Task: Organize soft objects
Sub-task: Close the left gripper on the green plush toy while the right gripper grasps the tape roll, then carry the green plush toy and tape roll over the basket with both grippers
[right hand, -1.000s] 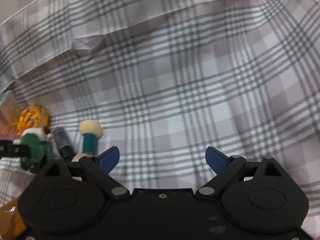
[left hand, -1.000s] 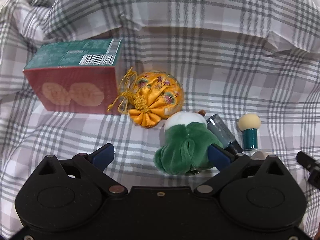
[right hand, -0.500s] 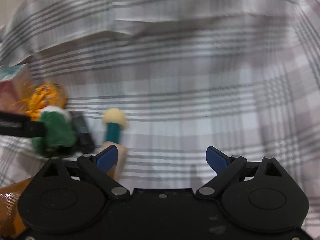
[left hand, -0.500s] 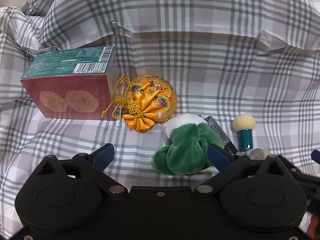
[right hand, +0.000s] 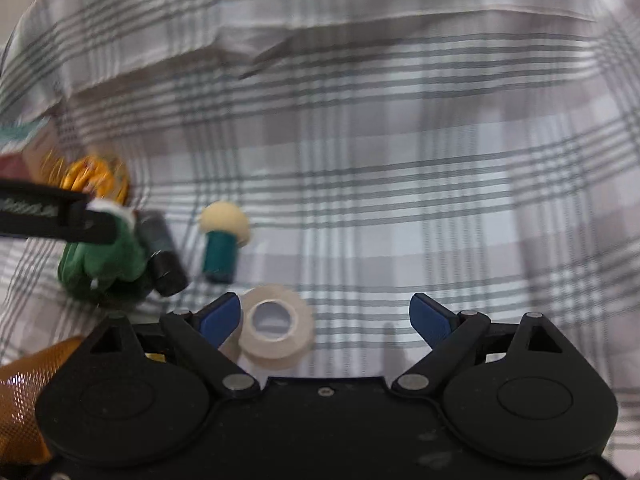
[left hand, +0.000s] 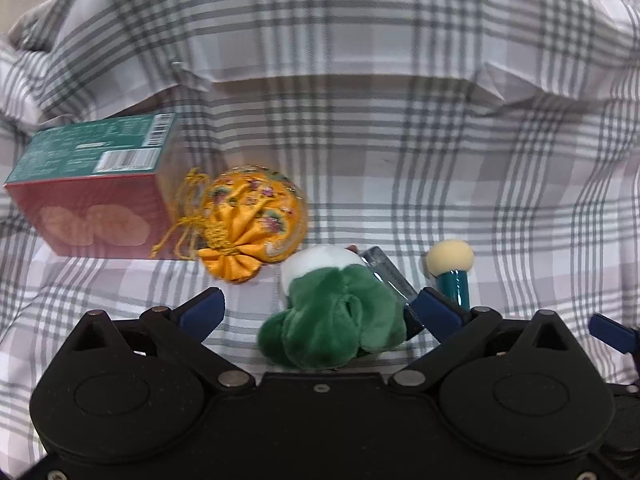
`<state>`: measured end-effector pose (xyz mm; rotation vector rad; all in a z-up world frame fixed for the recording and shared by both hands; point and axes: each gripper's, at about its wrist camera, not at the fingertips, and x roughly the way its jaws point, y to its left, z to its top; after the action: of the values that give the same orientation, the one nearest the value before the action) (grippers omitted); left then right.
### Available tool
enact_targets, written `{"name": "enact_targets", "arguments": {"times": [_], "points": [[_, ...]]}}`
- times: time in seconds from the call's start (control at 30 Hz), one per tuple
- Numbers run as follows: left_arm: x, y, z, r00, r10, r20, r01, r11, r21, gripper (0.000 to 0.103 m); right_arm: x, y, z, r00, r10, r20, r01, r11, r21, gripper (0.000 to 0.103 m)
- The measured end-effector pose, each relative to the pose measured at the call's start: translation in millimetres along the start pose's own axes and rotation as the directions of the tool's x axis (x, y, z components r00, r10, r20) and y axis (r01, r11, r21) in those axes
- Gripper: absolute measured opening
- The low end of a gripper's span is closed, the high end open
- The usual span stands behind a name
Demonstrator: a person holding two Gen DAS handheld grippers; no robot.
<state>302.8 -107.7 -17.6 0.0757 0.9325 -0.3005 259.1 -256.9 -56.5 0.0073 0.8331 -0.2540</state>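
Right wrist view is sliding leftward: translucent tape roll (right hand: 276,326) now appearing beside green plush toy (left hand: 332,312). Left gripper (left hand: 320,308) is straddling the plush, jaws wide; right gripper (right hand: 326,316) empty, jaws wide.

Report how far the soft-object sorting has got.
Done: nothing visibly sorted. The yellow pouch, green plush and sponge applicator lie loose on the plaid cloth.
In hand: nothing. The left gripper is open around the plush; the right gripper is open by the tape roll.
Left: all pickups.
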Motion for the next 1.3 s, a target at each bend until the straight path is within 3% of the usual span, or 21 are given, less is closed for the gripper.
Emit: {"name": "enact_targets", "arguments": {"times": [0.17, 0.23, 0.27, 0.3, 0.33, 0.4, 0.47, 0.87, 1.1, 1.3], "points": [[12.5, -6.0, 2.2, 1.000, 0.009, -0.009, -0.009, 1.000, 0.013, 0.098, 19.4, 14.4, 0.4, 0.996, 0.042, -0.080, -0.045, 0.998, -0.037, 0.086], [17.8, -6.1, 2.0, 1.000, -0.001, -0.017, 0.001, 1.000, 0.015, 0.096, 25.7, 13.1, 0.9, 0.993, 0.061, -0.104, -0.063, 0.998, -0.015, 0.074], [20.0, -6.2, 1.9, 1.000, -0.006, -0.022, 0.006, 1.000, 0.017, 0.089, 27.3, 11.1, 0.9, 0.991, 0.075, -0.112, -0.075, 0.997, 0.001, 0.069], [22.5, -6.1, 1.9, 0.999, -0.015, -0.030, 0.016, 1.000, 0.017, 0.085, 28.0, 9.0, 2.3, 0.989, 0.088, -0.120, -0.087, 0.996, 0.019, 0.054], [25.3, -5.4, 1.5, 0.999, -0.028, -0.043, 0.029, 0.999, 0.014, 0.079, 27.7, 8.0, 3.0, 0.986, 0.099, -0.132, -0.096, 0.995, 0.023, 0.046], [32.8, -0.8, -0.1, 0.995, -0.060, -0.084, 0.059, 0.998, -0.022, 0.064, 25.8, 7.4, 3.3, 0.987, 0.098, -0.128, -0.096, 0.995, 0.021, 0.046], [37.1, 6.2, -2.1, 0.992, -0.079, -0.097, 0.073, 0.995, -0.069, 0.058, 20.6, 4.9, 3.4, 0.988, 0.093, -0.123, -0.091, 0.996, 0.021, 0.046], [0.7, -4.2, 5.6, 0.992, -0.122, -0.037, 0.119, 0.991, -0.057, 0.055, -22.8, -39.3, -6.3, 0.998, 0.000, -0.062, 0.006, 0.995, 0.097, 0.046], [-31.7, -52.6, 2.2, 0.979, -0.203, -0.028, 0.204, 0.979, 0.026, 0.056, -65.6, -71.4, -28.9, 0.998, -0.049, -0.035, 0.053, 0.992, 0.115, 0.046], [-50.5, -107.3, -18.2, 0.953, -0.293, -0.074, 0.300, 0.946, 0.118, 0.056, -102.5, -97.9, -56.1, 0.996, -0.079, -0.036, 0.084, 0.985, 0.150, 0.046]]}}
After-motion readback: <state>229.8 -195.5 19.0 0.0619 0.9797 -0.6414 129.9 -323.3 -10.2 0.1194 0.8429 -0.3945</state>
